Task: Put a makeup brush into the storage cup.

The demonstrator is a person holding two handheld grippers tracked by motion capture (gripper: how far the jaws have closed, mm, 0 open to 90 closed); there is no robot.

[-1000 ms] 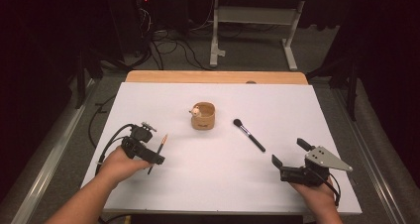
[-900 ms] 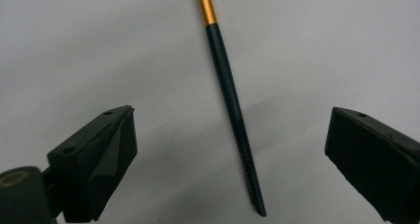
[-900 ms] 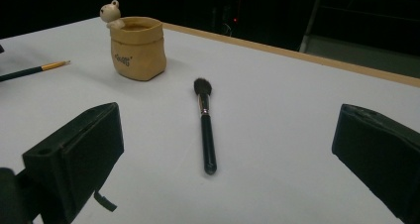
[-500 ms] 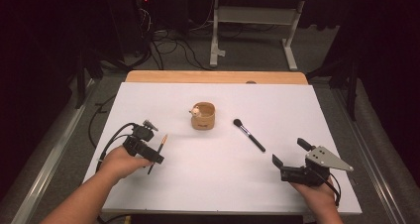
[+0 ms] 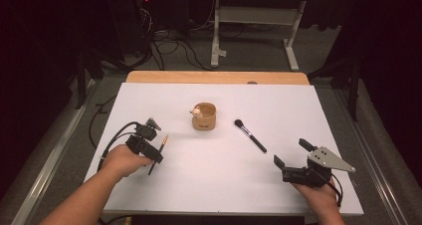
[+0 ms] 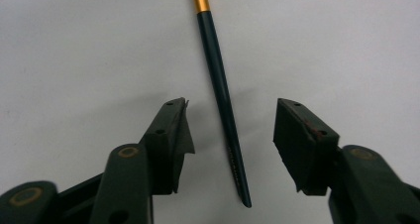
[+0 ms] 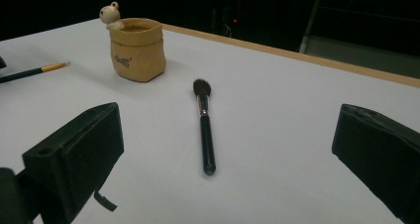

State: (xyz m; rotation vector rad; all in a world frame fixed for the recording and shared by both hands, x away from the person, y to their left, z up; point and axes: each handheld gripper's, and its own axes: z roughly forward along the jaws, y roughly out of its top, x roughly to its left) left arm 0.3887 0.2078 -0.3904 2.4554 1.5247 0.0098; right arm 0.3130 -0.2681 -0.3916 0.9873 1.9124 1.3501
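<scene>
Two brushes and one pot sit on the white worktop (image 5: 318,115). High view: a tan pot (image 5: 204,117) with a small figure on its rim stands near the middle; a black powder brush (image 5: 250,135) lies flat just right of it, apart from it; a slim brush (image 5: 160,151) with a dark handle and gold ferrule lies at the left, well apart from the pot, its handle end under the left gripper (image 5: 149,155). The right gripper (image 5: 291,153) rests near the front right corner, well apart from the powder brush. Left gripper view: the slim brush (image 6: 223,95) lies on the sheet between the two jaws, nearer the left one, with clear gaps on both sides; the left gripper (image 6: 230,127) has just been closing around the handle, but its pads do not yet press on it. Right gripper view: the right gripper (image 7: 225,135) stands spread wide and holds nothing; the powder brush (image 7: 204,130) lies ahead between its jaws, bristles pointing away; the pot (image 7: 137,49) stands farther off to the left, with the slim brush (image 7: 34,71) beyond it. Progress, as judged: early. No brush is lifted and none is in the pot. Left to do: finish the pinch on the slim brush, lift it, carry it to the pot; the powder brush is untouched.
</scene>
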